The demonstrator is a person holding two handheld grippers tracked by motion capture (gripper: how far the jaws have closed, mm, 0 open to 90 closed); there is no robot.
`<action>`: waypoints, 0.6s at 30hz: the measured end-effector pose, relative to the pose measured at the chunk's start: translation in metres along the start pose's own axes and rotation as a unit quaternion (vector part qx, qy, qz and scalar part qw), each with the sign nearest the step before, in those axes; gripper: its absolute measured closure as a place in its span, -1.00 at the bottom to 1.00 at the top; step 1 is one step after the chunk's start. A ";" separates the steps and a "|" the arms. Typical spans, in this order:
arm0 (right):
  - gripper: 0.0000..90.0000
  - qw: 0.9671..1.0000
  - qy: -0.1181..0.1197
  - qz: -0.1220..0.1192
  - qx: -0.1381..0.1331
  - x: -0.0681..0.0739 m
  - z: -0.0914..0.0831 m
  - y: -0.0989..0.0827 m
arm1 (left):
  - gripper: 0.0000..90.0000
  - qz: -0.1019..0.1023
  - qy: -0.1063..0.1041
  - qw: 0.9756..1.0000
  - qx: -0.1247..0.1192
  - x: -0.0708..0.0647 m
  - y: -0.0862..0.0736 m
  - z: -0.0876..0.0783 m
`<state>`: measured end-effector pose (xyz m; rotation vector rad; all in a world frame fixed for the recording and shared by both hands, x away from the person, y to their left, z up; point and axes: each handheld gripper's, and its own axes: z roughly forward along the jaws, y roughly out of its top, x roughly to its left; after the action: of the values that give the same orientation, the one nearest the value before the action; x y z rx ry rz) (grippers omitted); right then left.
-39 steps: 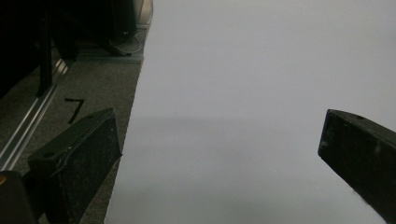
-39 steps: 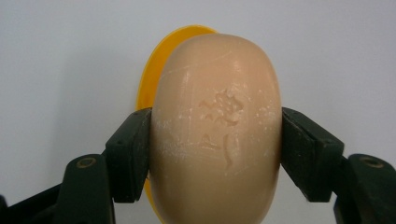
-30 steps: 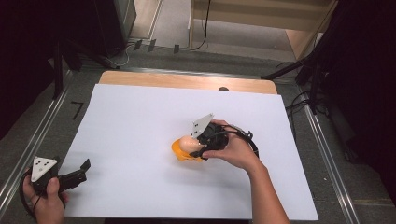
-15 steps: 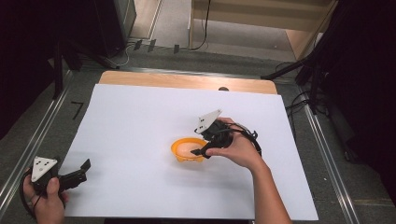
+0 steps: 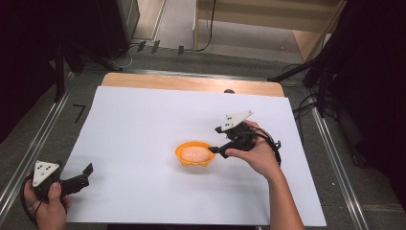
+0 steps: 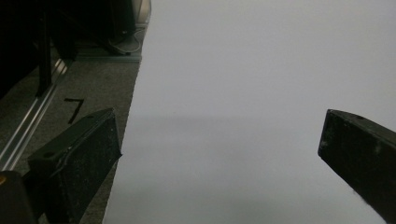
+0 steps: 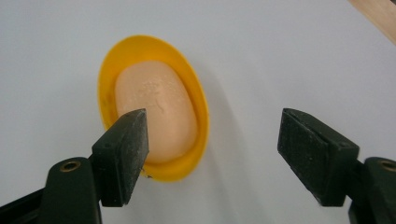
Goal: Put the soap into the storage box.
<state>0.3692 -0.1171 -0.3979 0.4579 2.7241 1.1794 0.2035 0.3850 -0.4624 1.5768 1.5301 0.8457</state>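
Right tool (image 7: 212, 144) jaws apart, just closing slightly, nothing between; soap (image 7: 156, 109) in yellow dish (image 7: 198, 100) beside. Left tool (image 6: 219, 154) gapes over white sheet (image 6: 243, 70).

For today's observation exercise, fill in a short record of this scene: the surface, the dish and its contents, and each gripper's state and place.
surface: white sheet over a wooden table
dish: yellow soap dish, near the sheet's middle
contents: pale soap bar lying in the dish
right gripper: open, nothing between the jaws, just right of the dish in the high view
left gripper: open, at the sheet's near left corner
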 end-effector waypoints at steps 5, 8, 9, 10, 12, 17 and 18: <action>-0.48 0.999 -0.030 0.038 -0.012 -0.005 -0.013 -0.018 | -1.00 0.000 0.001 1.000 0.000 0.000 0.000 0.000; -0.52 0.997 -0.047 0.058 -0.017 -0.006 -0.019 -0.026 | -1.00 0.001 0.000 1.000 0.000 0.000 0.000 0.000; -0.52 0.997 -0.047 0.058 -0.017 -0.006 -0.019 -0.026 | -1.00 0.000 0.001 1.000 -0.001 0.000 0.000 0.000; -0.56 0.996 -0.057 0.068 -0.021 -0.007 -0.023 -0.032 | -1.00 0.000 0.001 1.000 0.000 0.000 0.000 0.000; -0.56 0.995 -0.064 0.071 -0.025 -0.008 -0.025 -0.035 | -1.00 0.001 0.002 1.000 0.002 0.000 0.000 0.000; -0.55 0.991 -0.080 0.105 -0.032 -0.007 -0.035 -0.054 | -1.00 0.001 0.001 1.000 0.000 0.000 0.000 0.000; -0.55 0.991 -0.080 0.105 -0.032 -0.007 -0.035 -0.054 | -1.00 0.001 0.002 1.000 0.000 0.000 0.000 0.000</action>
<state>0.3551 -0.1786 -0.4135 0.8116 2.5431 1.2153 0.2034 0.3848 -0.4623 1.5773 1.5315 0.8490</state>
